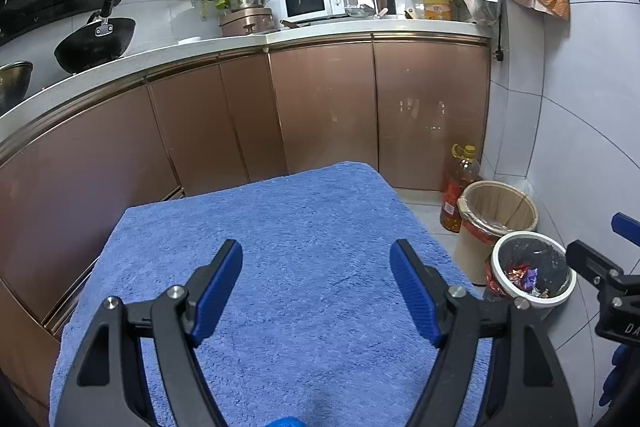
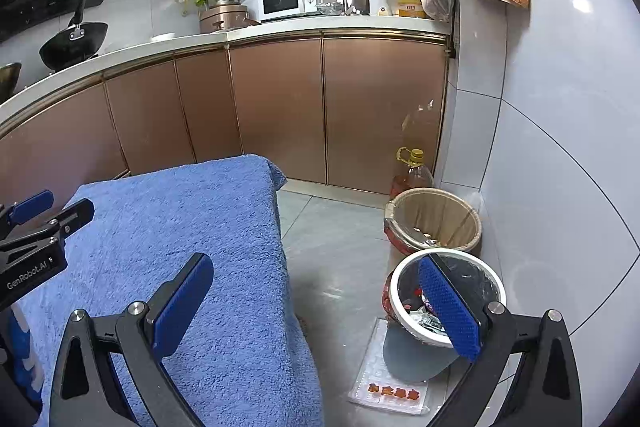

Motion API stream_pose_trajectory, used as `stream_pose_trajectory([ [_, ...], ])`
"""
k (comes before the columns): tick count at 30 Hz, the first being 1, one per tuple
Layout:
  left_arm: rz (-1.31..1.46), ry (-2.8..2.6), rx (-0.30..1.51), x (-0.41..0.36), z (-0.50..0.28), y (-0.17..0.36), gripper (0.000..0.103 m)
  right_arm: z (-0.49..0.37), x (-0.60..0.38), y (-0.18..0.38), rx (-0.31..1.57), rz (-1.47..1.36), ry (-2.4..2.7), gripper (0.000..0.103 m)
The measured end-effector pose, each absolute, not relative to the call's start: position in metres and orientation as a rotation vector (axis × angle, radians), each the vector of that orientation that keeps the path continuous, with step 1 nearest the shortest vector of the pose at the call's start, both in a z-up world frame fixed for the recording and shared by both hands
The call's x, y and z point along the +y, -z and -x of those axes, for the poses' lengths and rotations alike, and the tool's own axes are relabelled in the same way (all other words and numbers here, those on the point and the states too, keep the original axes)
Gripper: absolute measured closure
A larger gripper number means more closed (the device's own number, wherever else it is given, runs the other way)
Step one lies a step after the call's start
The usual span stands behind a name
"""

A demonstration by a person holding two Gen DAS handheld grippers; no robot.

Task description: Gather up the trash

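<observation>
Overhead, both grippers hang above a bench draped in a blue towel [image 1: 280, 267], each with jaws spread wide and nothing between them: the left gripper [image 1: 316, 291] over the towel's middle, the right gripper [image 2: 316, 307] over its right edge and the grey floor [image 2: 336, 259]. On the left gripper's body, seen from the right wrist camera, the white lettering "GenRobot.AI" [image 2: 26, 277] can be read; on the right gripper's body, seen from the left, only "DA" [image 1: 631, 327] shows at the frame's edge. Trash, coloured wrappers [image 1: 522, 277], lies in the white-rimmed bin [image 1: 536, 303] with a black liner, on the floor right of the bench. Just behind it stands a tan bin [image 1: 500, 205], and beside that an oil bottle [image 1: 460, 187] whose red label is too blurred to read. A clear plastic tray [image 2: 390, 393] with red characters lies on the floor in front of the white bin.
</observation>
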State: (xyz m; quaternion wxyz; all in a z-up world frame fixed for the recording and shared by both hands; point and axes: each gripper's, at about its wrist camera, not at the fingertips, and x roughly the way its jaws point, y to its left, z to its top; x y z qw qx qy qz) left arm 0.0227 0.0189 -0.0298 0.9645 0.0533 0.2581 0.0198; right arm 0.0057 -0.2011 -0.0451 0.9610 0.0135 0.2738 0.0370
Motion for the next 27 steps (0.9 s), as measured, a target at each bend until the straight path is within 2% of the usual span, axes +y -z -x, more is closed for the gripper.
stream_pose_trajectory([
  [27, -0.103, -0.055, 0.478, 0.0241, -0.0163, 0.0251, 0.023, -0.0037, -0.2049, 0.0355, 0.505, -0.032, -0.097, 0.000],
])
